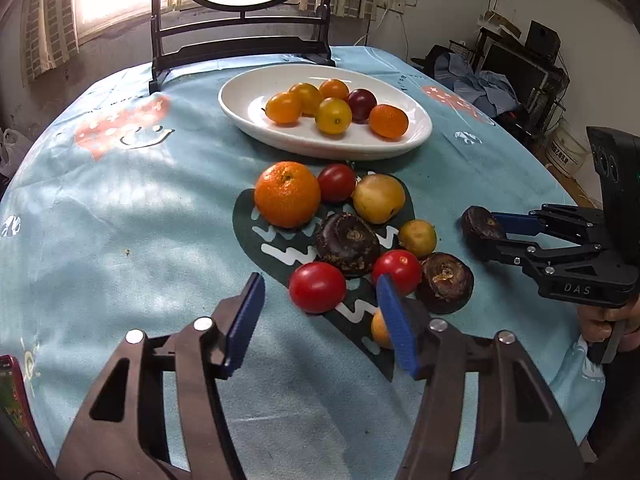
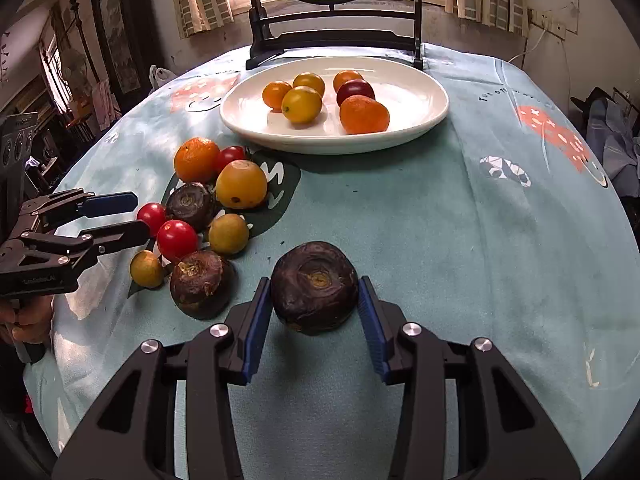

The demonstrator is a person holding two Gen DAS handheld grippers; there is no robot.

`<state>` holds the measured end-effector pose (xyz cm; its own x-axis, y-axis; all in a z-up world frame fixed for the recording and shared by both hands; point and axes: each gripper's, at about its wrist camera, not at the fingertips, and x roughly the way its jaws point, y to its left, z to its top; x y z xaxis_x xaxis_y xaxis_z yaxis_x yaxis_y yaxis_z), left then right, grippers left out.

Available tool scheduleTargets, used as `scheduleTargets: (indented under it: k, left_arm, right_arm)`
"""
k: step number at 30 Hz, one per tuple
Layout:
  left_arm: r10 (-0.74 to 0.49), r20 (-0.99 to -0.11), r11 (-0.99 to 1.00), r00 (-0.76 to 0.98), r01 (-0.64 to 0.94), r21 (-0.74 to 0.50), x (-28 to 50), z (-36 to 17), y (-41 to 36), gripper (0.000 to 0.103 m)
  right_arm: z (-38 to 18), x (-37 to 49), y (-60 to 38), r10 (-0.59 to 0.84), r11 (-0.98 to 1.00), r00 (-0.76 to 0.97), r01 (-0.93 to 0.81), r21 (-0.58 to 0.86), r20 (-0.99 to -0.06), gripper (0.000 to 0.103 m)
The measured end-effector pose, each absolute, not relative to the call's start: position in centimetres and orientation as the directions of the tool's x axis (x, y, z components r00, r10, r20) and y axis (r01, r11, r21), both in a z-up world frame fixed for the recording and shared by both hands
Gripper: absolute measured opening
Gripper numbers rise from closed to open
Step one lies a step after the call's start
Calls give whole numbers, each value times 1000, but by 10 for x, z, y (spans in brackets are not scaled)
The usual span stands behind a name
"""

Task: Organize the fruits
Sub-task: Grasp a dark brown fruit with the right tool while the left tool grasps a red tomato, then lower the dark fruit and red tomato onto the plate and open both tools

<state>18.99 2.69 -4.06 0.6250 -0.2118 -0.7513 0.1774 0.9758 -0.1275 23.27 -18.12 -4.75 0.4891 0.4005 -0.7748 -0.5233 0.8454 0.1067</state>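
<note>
My right gripper (image 2: 314, 292) is shut on a dark brown water chestnut (image 2: 315, 286), held just above the cloth; it also shows at the right of the left wrist view (image 1: 482, 222). My left gripper (image 1: 320, 296) is open and empty, its jaws on either side of a red tomato (image 1: 317, 287). A pile on the table holds an orange (image 1: 287, 194), a yellow fruit (image 1: 379, 198), more tomatoes (image 1: 397, 266) and two water chestnuts (image 1: 349, 244) (image 1: 445, 282). The white oval plate (image 1: 248, 108) behind holds several small orange and yellow fruits and one dark red one (image 1: 362, 104).
A dark wooden stand (image 1: 240, 44) with a round painted panel stands behind the plate. The table has a light blue patterned cloth (image 1: 120, 220). A red object (image 1: 12, 396) lies at the left edge. Room clutter sits beyond the right edge.
</note>
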Motion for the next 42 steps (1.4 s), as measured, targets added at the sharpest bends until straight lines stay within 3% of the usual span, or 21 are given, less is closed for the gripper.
scheduleTargets:
  k: [14,20,25,31,42]
  left_arm:
    - [-237,-782,971,577,154,-182,203,-51,31,32]
    - [-271,-755,963,597,156,-222,199,-43,36,31]
    - [-286,-683,956,673,147,-255,199,-19,41,31]
    - [-245,-658,964,712,108,-242,253,7,31,31]
    - [-157,-711,981,686,25,-193,332,-7,30,34]
  right_arm:
    - [-48,231,-181,391,846,494,-525,92,-776,43]
    - [-44,232,-185,426,841,494,-525,131,-758,43]
    - [-28,239,-189,513,826,533,-519,220,-673,43]
    - [-5,273,-164,490,859,632,-465,212,-600,43]
    - [-20,340,-129,435,882,633,-442,163,-640,44]
